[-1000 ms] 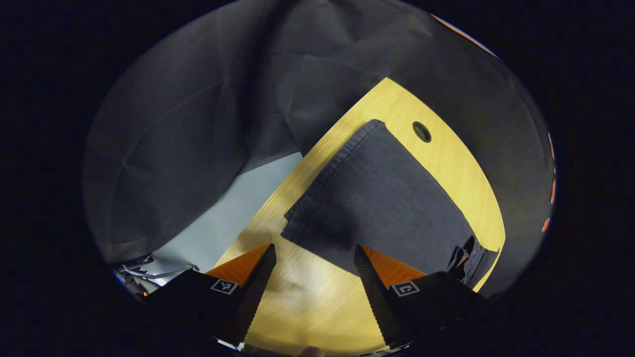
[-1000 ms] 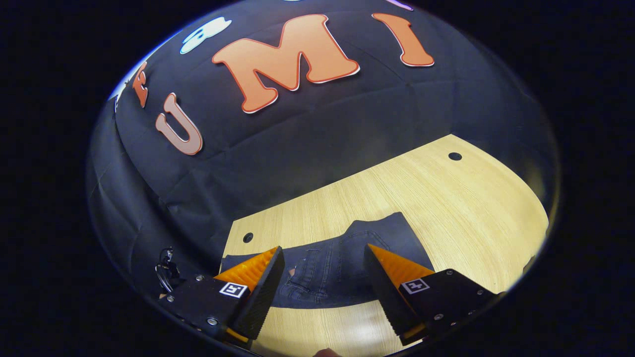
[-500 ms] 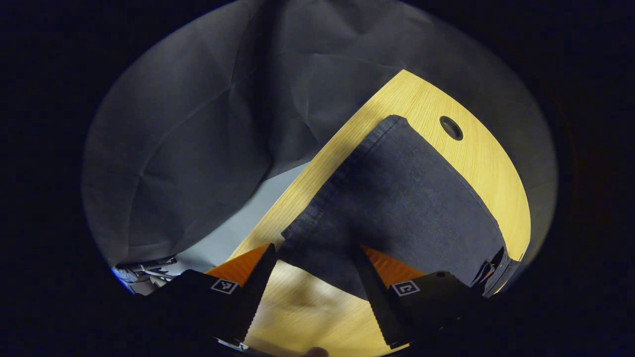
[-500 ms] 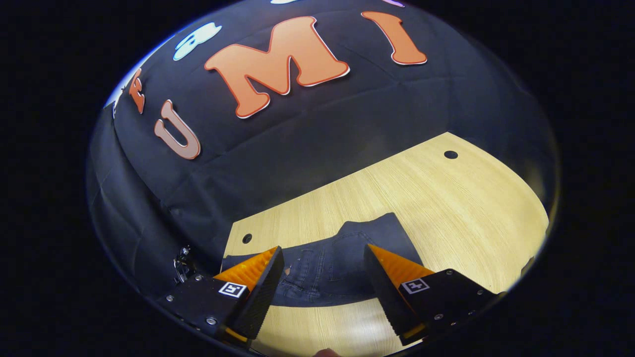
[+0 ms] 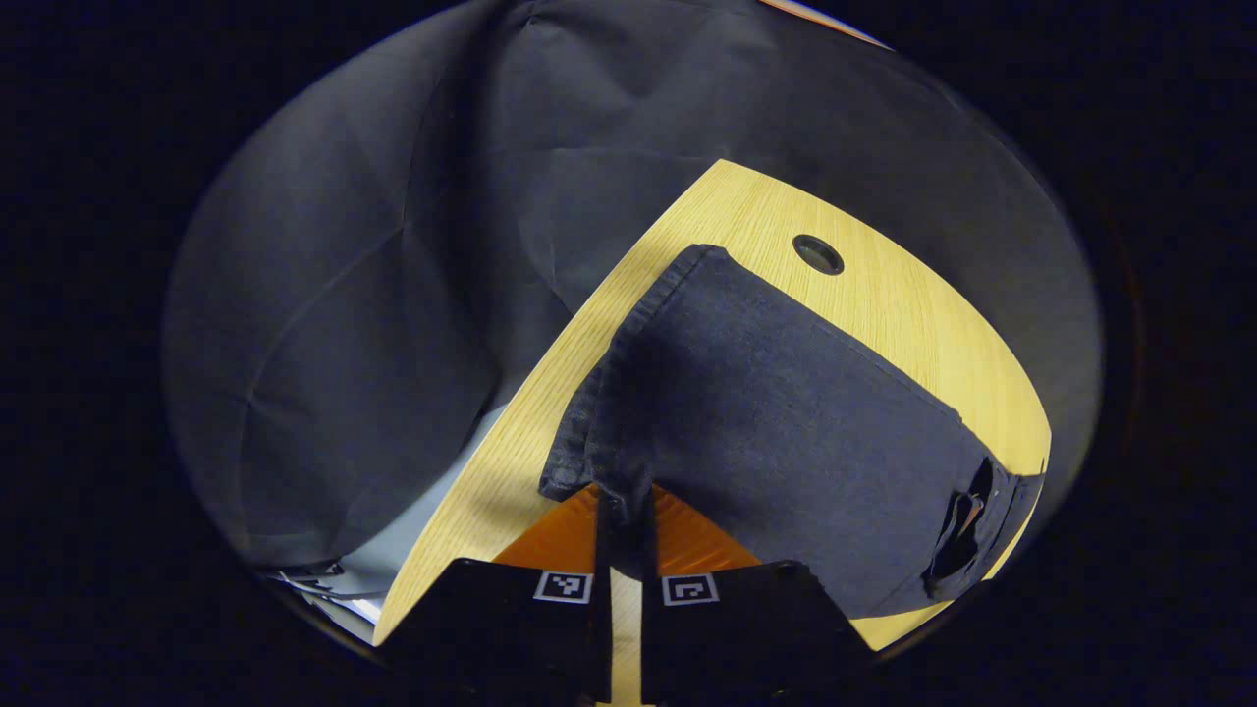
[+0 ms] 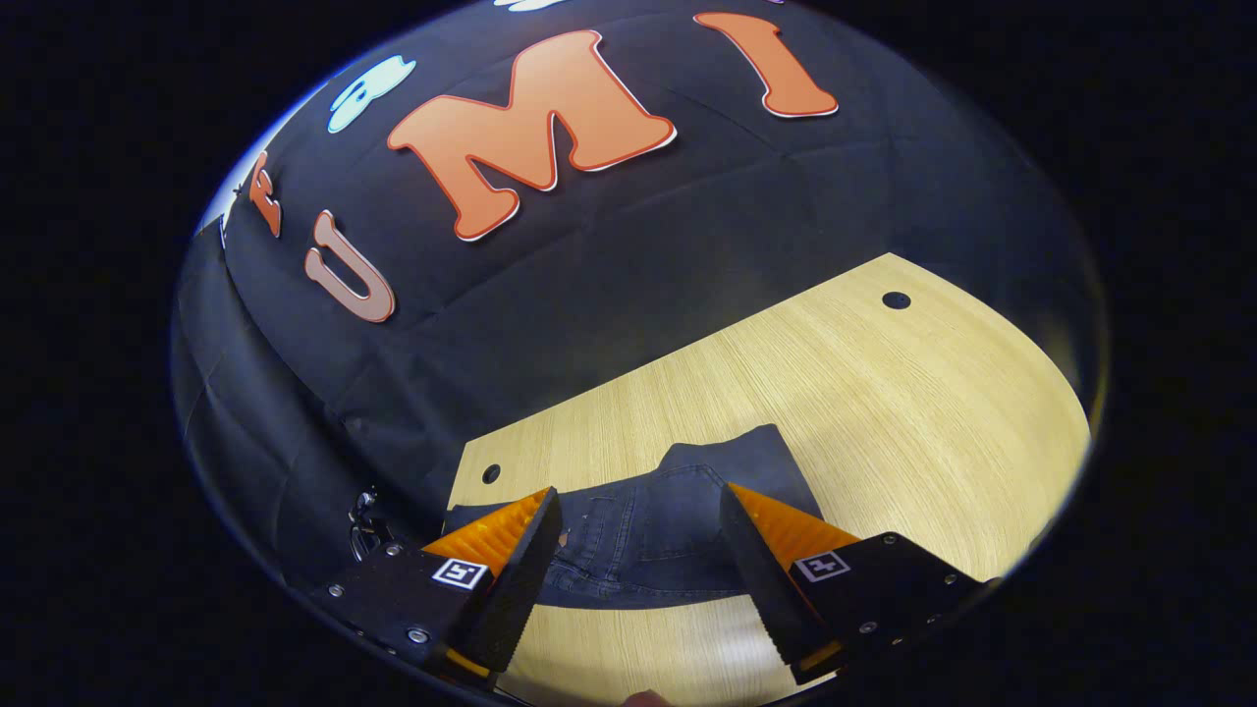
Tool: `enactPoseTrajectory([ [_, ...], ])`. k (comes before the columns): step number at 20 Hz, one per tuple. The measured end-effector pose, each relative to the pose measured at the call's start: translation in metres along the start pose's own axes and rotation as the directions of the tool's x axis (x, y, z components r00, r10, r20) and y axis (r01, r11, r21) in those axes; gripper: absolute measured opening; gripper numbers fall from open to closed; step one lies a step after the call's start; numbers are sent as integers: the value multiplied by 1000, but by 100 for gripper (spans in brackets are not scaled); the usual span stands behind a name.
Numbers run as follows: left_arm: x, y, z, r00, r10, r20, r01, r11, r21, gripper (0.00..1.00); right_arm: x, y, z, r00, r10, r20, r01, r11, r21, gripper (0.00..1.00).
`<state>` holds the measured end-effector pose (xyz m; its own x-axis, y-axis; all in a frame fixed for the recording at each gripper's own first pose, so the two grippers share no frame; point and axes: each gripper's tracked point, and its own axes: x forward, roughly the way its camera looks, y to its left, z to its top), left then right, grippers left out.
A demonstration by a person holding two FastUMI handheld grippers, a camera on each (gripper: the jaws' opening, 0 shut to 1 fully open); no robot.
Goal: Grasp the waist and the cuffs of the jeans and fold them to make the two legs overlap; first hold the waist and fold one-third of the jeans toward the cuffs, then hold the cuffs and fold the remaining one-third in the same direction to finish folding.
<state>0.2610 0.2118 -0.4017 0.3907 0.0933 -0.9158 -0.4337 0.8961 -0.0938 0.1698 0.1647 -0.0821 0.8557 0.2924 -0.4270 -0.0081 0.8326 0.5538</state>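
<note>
- Lying flat on the wooden table (image 5: 884,304), the jeans (image 5: 786,412) are folded into a dark slab; in the left gripper view its long axis runs from the near lower left up toward the far right, one far corner stopping just short of a round hole (image 5: 818,254) in the tabletop
- Hem edge with visible stitching runs along the slab's left side in that view; layered folds and a bit of lighter lining show at the lower right end (image 5: 967,520)
- Left gripper (image 5: 626,525): fingers drawn nearly together, pinching the near corner of the jeans between them, cloth bunched into the narrow gap
- Right gripper (image 6: 638,560): fingers spread wide, holding nothing, poised over the near edge of the jeans (image 6: 648,530); whether the tips touch cloth cannot be told
- Right gripper view shows the pocket and seam side of the jeans, lying across the view near the table's (image 6: 884,412) front edge, with a small hole (image 6: 491,473) in the tabletop just beyond their left end
- A second hole (image 6: 896,300) sits well apart, at the far right of the table
- Dark cloth wall (image 5: 393,245) behind the table
</note>
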Motion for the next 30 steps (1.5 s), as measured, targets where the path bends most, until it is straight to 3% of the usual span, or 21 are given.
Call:
enactPoseTrajectory([
  [1,-12,4,2,1000,-9,19,9,999,-43,12,-3,-6,2,1000,0,-1,0,1000,0,98],
  [2,-24,3,8,998,-36,49,39,997,-69,6,-8,-14,5,1000,-7,7,7,1000,0,98],
  [4,-54,6,21,989,-72,129,82,994,-74,6,-12,-27,16,999,-18,27,18,1000,5,98],
  [15,-212,-10,79,913,-197,357,170,980,107,6,-17,-44,36,999,-7,44,9,999,-43,98],
  [22,-288,-88,80,849,-329,413,246,938,242,6,-20,-50,44,999,-1,41,4,997,-78,98],
  [30,-331,-201,53,802,-467,373,285,847,449,5,-21,-72,49,1000,10,29,-8,997,-78,98],
])
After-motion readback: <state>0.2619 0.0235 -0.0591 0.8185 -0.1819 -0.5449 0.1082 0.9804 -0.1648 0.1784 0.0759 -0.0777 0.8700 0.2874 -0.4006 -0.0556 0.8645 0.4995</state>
